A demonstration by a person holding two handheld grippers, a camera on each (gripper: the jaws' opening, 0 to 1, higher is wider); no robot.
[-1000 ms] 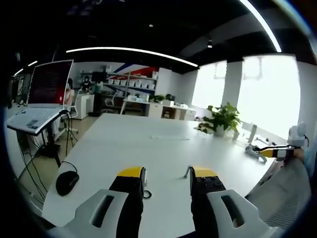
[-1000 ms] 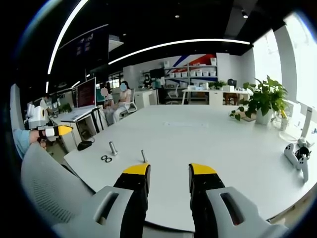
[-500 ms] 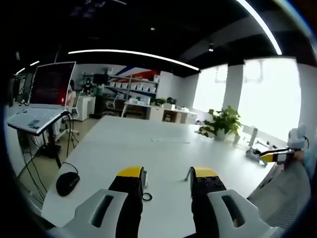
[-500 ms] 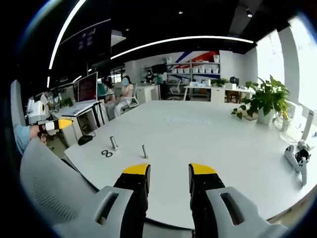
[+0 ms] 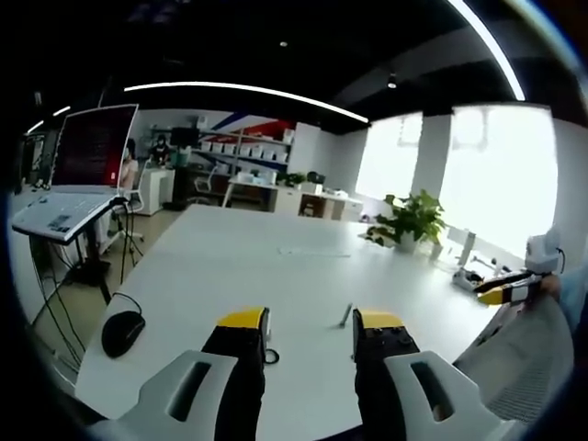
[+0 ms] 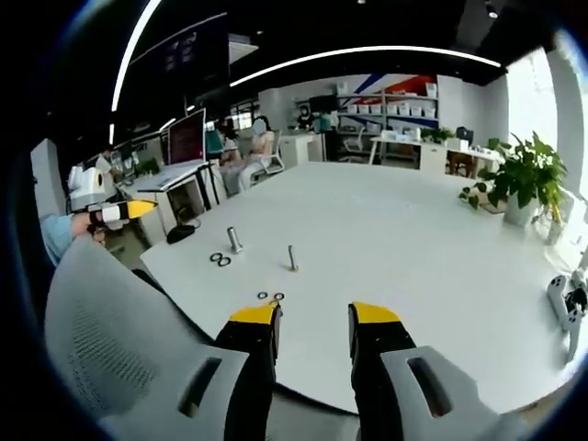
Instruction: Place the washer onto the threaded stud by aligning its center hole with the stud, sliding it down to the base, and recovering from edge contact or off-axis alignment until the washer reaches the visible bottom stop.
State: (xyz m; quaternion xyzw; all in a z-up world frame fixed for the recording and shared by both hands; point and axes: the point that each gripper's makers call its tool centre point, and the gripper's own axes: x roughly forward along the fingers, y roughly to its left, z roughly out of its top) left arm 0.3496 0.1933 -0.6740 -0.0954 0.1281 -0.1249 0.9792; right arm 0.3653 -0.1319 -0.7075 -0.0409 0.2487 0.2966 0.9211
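Washers [image 6: 270, 296] lie on the white table [image 6: 432, 266] just before the threaded stud [image 6: 292, 258], near its edge; beyond the stud, bare tabletop. Right gripper [image 6: 312, 317] and left gripper [image 5: 310, 322] hover spread, empty.

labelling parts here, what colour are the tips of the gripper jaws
Yellow tips on black jaws, clearest in the right gripper view, on the right gripper.

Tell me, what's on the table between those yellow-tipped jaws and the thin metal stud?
In the right gripper view, two small washers lie just ahead of the right gripper. Beyond them, bare white table runs up to the stud.
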